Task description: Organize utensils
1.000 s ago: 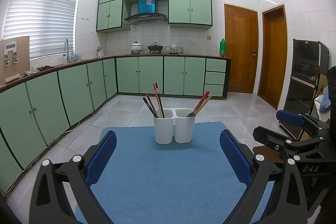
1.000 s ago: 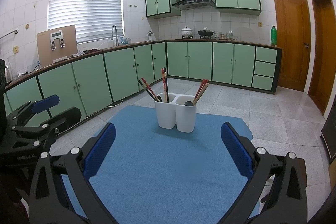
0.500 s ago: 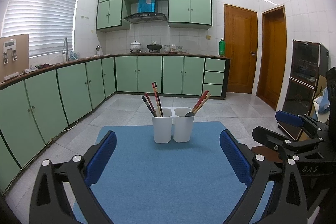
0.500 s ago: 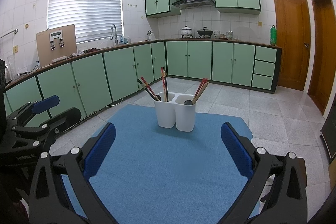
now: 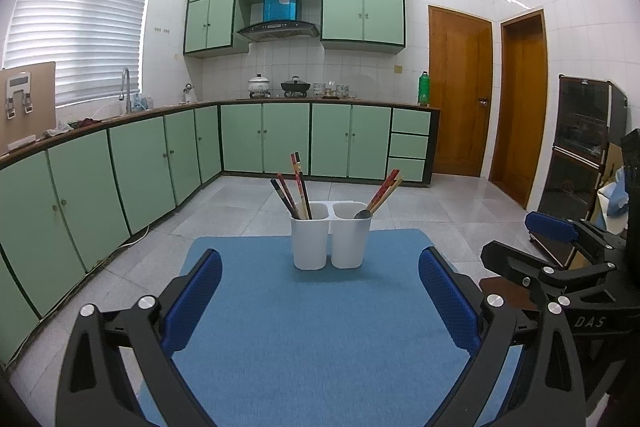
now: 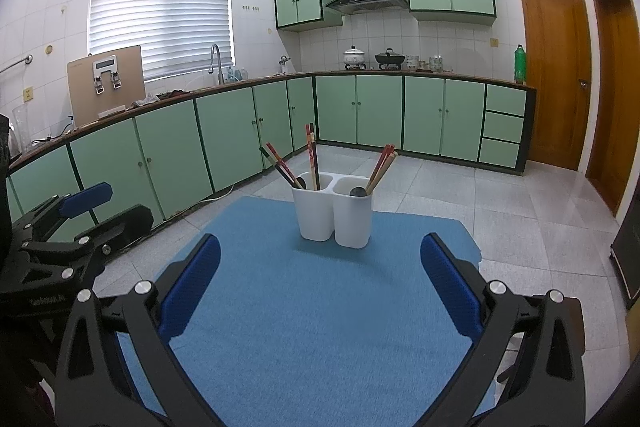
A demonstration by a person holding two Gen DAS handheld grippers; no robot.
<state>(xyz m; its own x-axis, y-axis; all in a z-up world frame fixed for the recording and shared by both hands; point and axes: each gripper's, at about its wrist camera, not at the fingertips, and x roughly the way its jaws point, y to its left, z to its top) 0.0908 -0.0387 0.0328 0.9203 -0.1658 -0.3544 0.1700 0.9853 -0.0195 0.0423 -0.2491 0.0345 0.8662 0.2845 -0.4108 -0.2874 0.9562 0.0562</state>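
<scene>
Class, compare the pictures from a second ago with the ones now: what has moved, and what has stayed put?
Only the left gripper shifted, slightly: in its view the holder sits a little further left and higher, and the board by the window has slid toward the edge. Nothing was grasped or released. The right gripper is unmoved; both remain open and empty, and the chopsticks and spoons keep their compartments.

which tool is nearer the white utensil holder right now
Neither clearly. The left tool and the right tool both hang open, short of the white utensil holder, which sits centered ahead of each on the blue mat. Right looks marginally nearer.
</scene>
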